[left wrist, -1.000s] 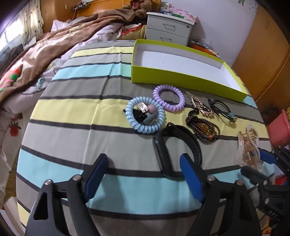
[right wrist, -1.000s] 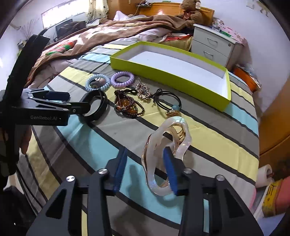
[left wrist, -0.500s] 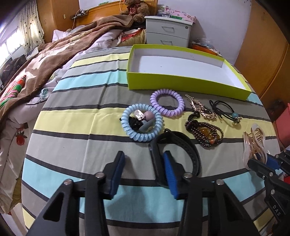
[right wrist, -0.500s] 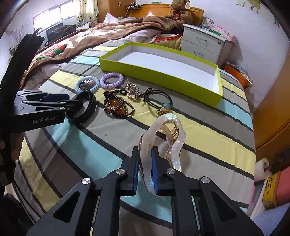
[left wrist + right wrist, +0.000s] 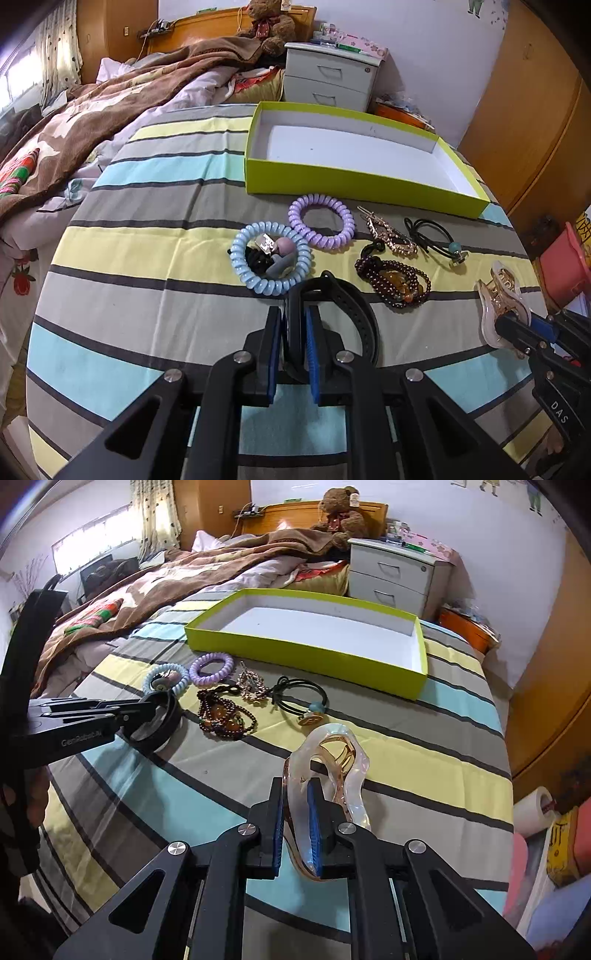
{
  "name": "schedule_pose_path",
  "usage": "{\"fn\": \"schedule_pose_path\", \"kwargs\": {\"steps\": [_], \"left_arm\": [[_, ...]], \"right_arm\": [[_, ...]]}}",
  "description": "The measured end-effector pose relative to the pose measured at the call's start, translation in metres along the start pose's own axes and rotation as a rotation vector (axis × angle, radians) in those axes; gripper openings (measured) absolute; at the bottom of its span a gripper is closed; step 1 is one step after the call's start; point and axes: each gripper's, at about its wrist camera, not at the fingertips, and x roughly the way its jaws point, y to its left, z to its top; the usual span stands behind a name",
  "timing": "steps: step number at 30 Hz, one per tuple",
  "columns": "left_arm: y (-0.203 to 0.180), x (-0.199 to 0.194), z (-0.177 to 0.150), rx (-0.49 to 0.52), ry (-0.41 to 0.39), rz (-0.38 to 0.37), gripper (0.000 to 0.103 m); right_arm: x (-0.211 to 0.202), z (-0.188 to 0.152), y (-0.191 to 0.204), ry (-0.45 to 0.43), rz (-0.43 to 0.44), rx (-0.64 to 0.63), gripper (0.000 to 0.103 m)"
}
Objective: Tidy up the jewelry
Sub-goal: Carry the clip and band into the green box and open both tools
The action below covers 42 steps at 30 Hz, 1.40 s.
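Note:
My left gripper (image 5: 293, 325) is shut on a black wristband (image 5: 354, 306), which also shows in the right wrist view (image 5: 162, 720). My right gripper (image 5: 297, 805) is shut on a clear and gold hair claw (image 5: 332, 760), seen at the right in the left wrist view (image 5: 502, 299). On the striped cloth lie a blue coil hair tie (image 5: 271, 258), a purple coil tie (image 5: 321, 221), a gold clip (image 5: 388, 229), a dark bead bracelet (image 5: 395, 284) and a black elastic (image 5: 436, 236). The lime-green box (image 5: 354, 181) stands open and empty behind them.
A bed with a brown blanket (image 5: 110, 107) lies at the left. A white nightstand (image 5: 328, 77) stands behind the box. A wooden wardrobe (image 5: 535, 110) is at the right. A pink bin (image 5: 565, 266) sits past the table's right edge.
Both grippers have closed: the left on the black wristband, the right on the hair claw. Both have pulled back and up a little, widening the view.

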Motion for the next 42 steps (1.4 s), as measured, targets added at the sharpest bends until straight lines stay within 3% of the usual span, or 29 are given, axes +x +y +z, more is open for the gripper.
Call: {"fn": "schedule_pose_path", "kwargs": {"steps": [16, 30, 42], "left_arm": [[0.0, -0.022, 0.014, 0.016, -0.068, -0.001, 0.014], [-0.001, -0.027, 0.067, 0.031, -0.112, -0.023, 0.014], [-0.001, 0.002, 0.118, 0.021, -0.114, -0.037, 0.014]], "right_arm": [[-0.019, 0.013, -0.003, -0.07, -0.009, 0.022, 0.012], [-0.019, 0.075, -0.029, -0.112, -0.054, 0.041, 0.012], [0.018, 0.124, -0.054, -0.08, -0.106, 0.029, 0.012]]}}
